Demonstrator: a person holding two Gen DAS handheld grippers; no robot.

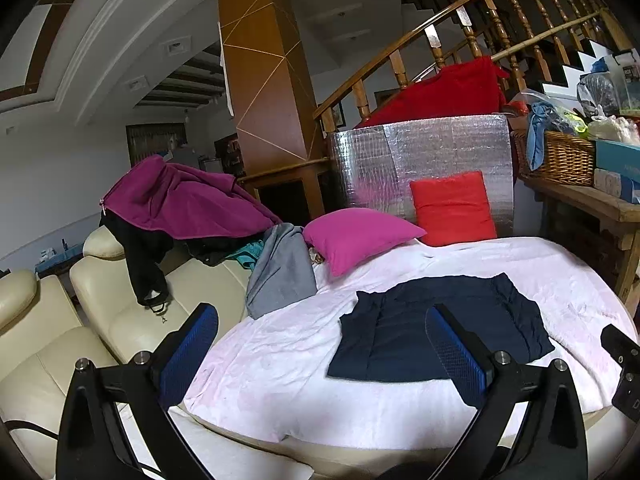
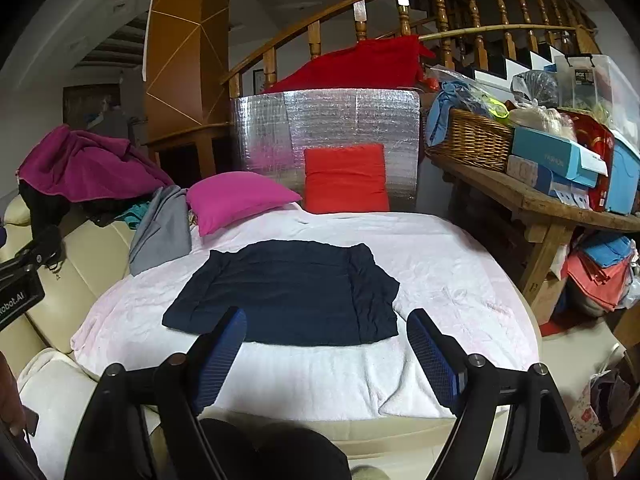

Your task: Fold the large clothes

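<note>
A dark navy garment [image 1: 432,328] [image 2: 288,292] lies folded into a flat rectangle on the pale pink blanket [image 1: 280,364] [image 2: 440,272]. My left gripper [image 1: 320,316] is open and empty, held above the blanket's near left part, short of the garment. My right gripper [image 2: 326,320] is open and empty, held above the garment's near edge. Neither touches the cloth. The right gripper's body shows at the right edge of the left wrist view [image 1: 624,364].
A magenta pillow [image 2: 236,198] and a red pillow [image 2: 346,178] lie at the back. A grey garment [image 2: 164,226] and a purple jacket [image 2: 84,168] drape over the cream sofa [image 1: 52,340] at left. A cluttered wooden table [image 2: 548,204] stands at right.
</note>
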